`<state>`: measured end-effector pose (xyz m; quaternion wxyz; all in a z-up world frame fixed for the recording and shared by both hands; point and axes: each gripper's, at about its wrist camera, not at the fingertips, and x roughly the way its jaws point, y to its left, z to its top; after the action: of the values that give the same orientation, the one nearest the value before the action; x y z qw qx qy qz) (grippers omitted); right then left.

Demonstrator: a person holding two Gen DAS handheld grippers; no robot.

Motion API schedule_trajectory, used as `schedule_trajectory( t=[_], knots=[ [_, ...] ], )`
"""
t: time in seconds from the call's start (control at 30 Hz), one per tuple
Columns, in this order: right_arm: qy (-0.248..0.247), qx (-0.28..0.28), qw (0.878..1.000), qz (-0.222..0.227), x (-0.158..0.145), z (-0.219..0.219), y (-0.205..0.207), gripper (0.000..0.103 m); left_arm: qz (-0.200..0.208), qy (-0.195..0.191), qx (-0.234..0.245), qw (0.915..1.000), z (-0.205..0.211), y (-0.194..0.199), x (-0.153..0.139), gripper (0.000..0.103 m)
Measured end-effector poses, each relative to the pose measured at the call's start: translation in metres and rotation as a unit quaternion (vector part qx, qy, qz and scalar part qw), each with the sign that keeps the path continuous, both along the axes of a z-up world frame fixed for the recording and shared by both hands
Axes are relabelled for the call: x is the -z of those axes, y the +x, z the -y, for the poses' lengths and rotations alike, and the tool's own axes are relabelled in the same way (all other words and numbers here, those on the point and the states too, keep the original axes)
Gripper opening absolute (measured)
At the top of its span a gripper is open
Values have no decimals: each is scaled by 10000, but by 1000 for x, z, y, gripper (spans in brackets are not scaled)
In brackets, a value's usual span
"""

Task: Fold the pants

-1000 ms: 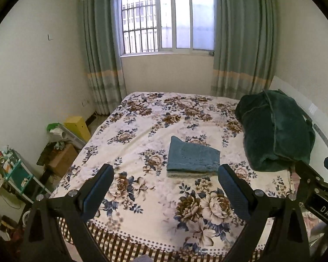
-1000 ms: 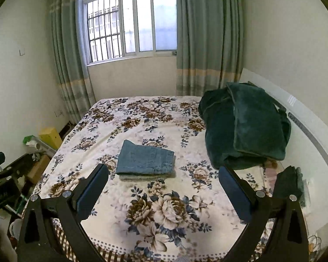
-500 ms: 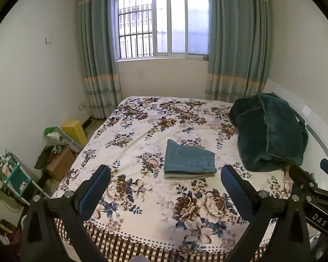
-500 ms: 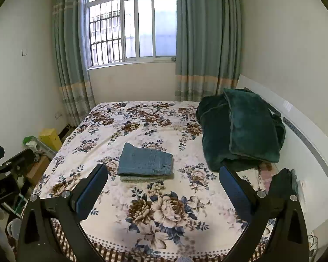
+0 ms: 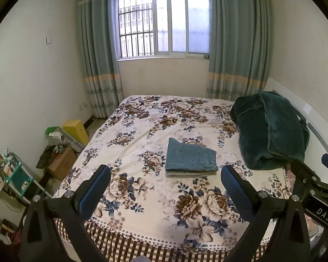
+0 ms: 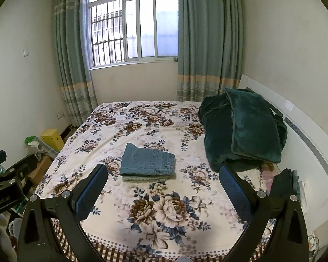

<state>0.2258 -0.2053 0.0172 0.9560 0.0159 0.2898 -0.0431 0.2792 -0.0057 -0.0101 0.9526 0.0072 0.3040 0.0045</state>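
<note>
A pair of blue jeans [image 5: 190,158] lies folded into a neat rectangle on a grey folded garment [image 5: 185,174] in the middle of the floral bed [image 5: 155,198]. It also shows in the right wrist view [image 6: 148,162]. My left gripper [image 5: 165,185] is open and empty, held back above the bed's near edge, well short of the jeans. My right gripper [image 6: 163,185] is open and empty too, likewise back from the jeans. The right gripper's body [image 5: 312,187] shows at the right of the left wrist view.
A dark green blanket [image 6: 242,128] is piled at the bed's right by the white headboard [image 6: 306,135]. Left of the bed are a yellow box [image 5: 76,131], a cardboard box [image 5: 61,163] and a small shelf [image 5: 13,176]. A curtained window [image 5: 164,24] is behind.
Both grippers have drawn back and risen a little from the bed, so the folded jeans look farther away. The jeans have not moved. Both stay open.
</note>
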Motion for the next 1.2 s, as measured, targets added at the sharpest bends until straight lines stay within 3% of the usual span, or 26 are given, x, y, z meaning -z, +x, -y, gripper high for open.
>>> schedule_trajectory(
  t=[1.2],
  knots=[
    [85, -45, 9998, 177, -17, 8, 2, 103, 94, -49, 94, 9999, 6, -4, -20, 103]
  ],
)
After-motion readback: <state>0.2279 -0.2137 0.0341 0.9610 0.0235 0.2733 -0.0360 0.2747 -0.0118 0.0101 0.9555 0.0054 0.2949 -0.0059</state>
